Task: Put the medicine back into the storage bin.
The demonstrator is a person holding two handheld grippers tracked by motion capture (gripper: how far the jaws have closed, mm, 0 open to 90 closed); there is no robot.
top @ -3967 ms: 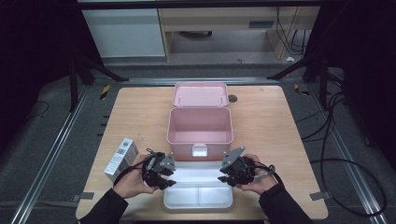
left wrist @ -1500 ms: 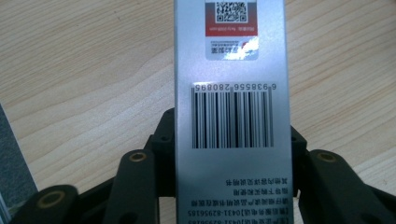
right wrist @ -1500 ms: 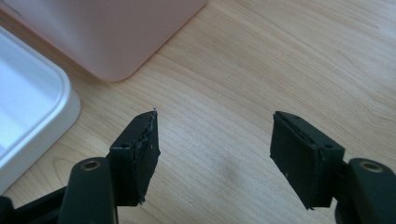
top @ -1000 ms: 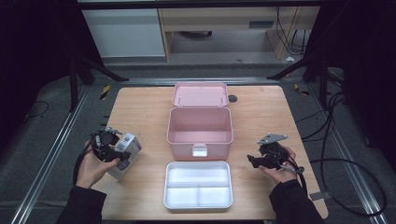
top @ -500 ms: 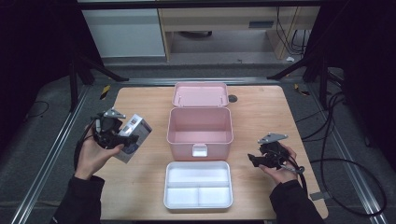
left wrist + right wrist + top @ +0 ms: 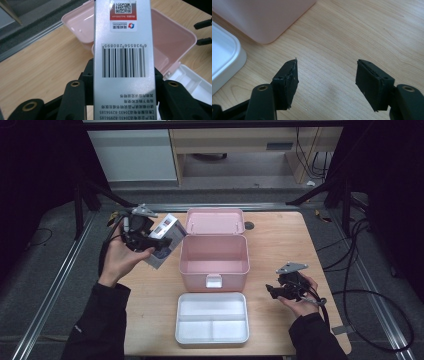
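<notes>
High view: the left gripper (image 6: 150, 239) grips a small carton (image 6: 164, 247), held above the desk (image 6: 280, 235) just left of the open pink box (image 6: 215, 255). The white tray (image 6: 212, 318) lies in front of the box.

Left gripper view: the carton (image 6: 122, 57) is clamped between the jaws; the box (image 6: 172, 42) lies beyond, so placing remains.

Right gripper view: the right gripper (image 6: 327, 75) is open and empty over the desk.

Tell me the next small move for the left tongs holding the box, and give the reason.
Probably carry the silver box rightward over the open pink case and lower it in. The left tongs grip it above the table's left side, beside the case, whose inside looks empty. The right tongs sit open and apart.
</notes>
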